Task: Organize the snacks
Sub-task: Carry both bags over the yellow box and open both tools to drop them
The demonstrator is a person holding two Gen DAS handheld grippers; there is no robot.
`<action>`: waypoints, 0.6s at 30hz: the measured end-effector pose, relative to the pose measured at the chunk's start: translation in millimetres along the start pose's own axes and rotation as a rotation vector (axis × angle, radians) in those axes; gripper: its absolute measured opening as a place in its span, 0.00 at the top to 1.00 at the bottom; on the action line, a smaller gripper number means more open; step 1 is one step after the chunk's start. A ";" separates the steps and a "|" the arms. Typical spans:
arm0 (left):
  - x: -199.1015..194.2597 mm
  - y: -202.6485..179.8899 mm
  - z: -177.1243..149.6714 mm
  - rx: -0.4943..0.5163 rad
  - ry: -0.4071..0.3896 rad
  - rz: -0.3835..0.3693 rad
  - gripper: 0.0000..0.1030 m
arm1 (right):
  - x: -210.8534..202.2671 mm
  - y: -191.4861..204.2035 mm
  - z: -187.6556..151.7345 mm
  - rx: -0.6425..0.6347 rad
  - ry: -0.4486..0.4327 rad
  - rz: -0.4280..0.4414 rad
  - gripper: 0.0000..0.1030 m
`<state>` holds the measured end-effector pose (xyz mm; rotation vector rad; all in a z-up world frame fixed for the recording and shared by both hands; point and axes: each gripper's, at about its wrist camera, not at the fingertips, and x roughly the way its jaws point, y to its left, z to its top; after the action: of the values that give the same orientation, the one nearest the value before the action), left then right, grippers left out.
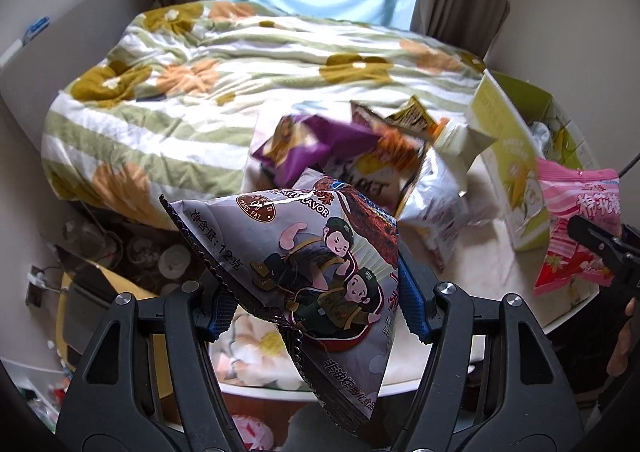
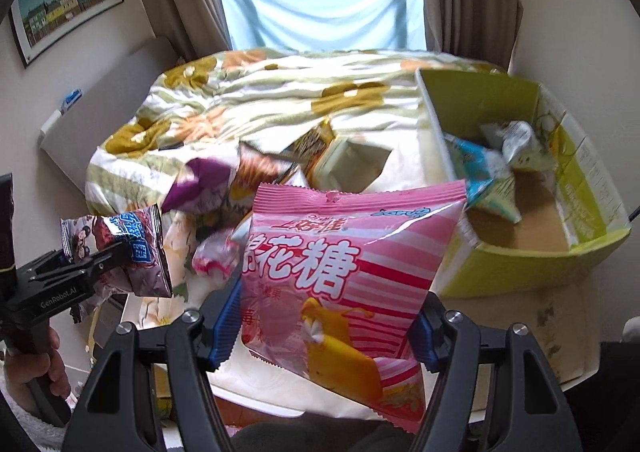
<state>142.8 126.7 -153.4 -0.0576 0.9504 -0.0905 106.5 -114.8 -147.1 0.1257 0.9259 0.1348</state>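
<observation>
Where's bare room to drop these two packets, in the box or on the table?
The green cardboard box has bare brown floor along its near wall, in front of the blue and silver packets at its far end. The table is also bare in front of the box. It is crowded left of the box, where the loose snack pile lies.
</observation>
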 end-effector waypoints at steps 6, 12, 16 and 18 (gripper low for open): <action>-24.2 -70.5 32.1 0.026 -0.084 -0.057 0.38 | -38.6 -52.7 31.5 0.005 -0.074 0.012 0.36; -24.6 -168.0 72.2 0.110 -0.143 -0.172 0.38 | -62.9 -122.1 54.8 0.038 -0.119 -0.026 0.36; -3.4 -234.8 91.7 0.149 -0.126 -0.241 0.38 | -65.3 -167.2 69.3 0.051 -0.119 -0.063 0.36; 14.9 -266.1 97.8 0.160 -0.098 -0.270 0.38 | -62.9 -190.4 76.4 0.059 -0.107 -0.071 0.36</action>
<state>217.2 -138.7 -85.1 -0.0425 0.8303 -0.4093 142.2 -316.7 -83.8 0.1534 0.8266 0.0345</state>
